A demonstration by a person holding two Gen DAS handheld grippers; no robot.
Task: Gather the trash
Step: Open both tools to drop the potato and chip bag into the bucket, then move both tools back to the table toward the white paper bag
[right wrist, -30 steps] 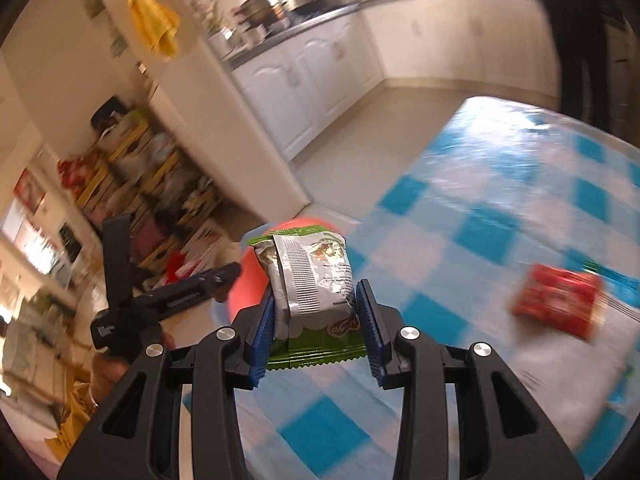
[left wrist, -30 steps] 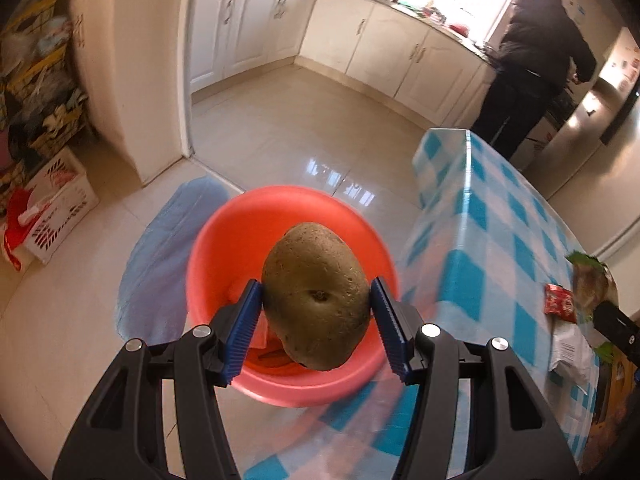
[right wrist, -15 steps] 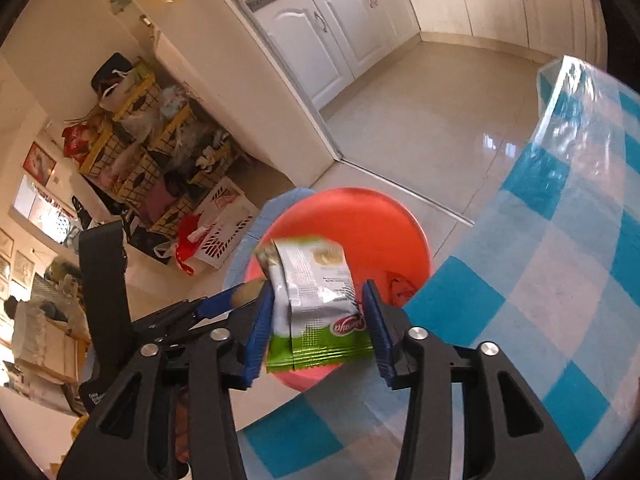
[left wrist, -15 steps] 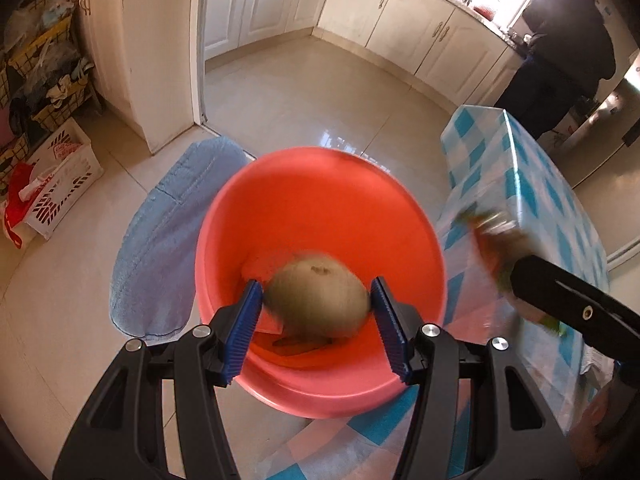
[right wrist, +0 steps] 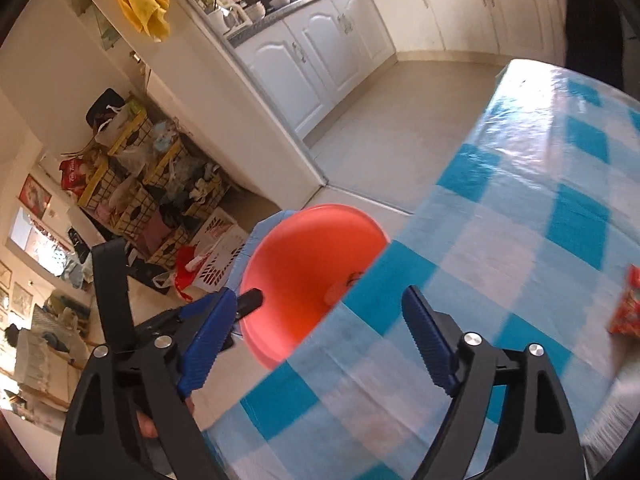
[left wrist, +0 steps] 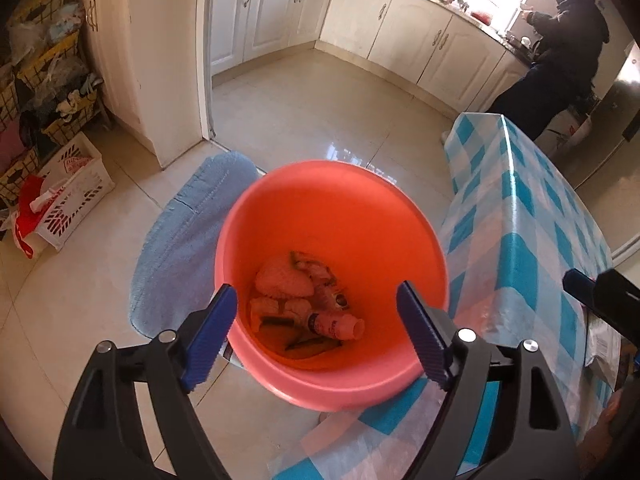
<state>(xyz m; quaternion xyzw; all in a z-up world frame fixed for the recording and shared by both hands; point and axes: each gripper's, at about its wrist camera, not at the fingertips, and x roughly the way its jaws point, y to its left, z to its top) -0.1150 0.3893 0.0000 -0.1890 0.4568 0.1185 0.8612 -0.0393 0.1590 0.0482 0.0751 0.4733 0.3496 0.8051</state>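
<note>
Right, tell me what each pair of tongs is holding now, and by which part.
Nothing. The left tongs are opening, empty, above the orange bin; the right tongs are opening, empty, over the checked tablecloth.

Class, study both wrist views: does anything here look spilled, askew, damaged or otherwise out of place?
Nothing is spilled or damaged. The orange bin stands upright on the floor beside the checked table, with the trash inside it. One red packet lies on the tablecloth, uncollected. Both grippers' jaws are opening, with nothing between them.
</note>
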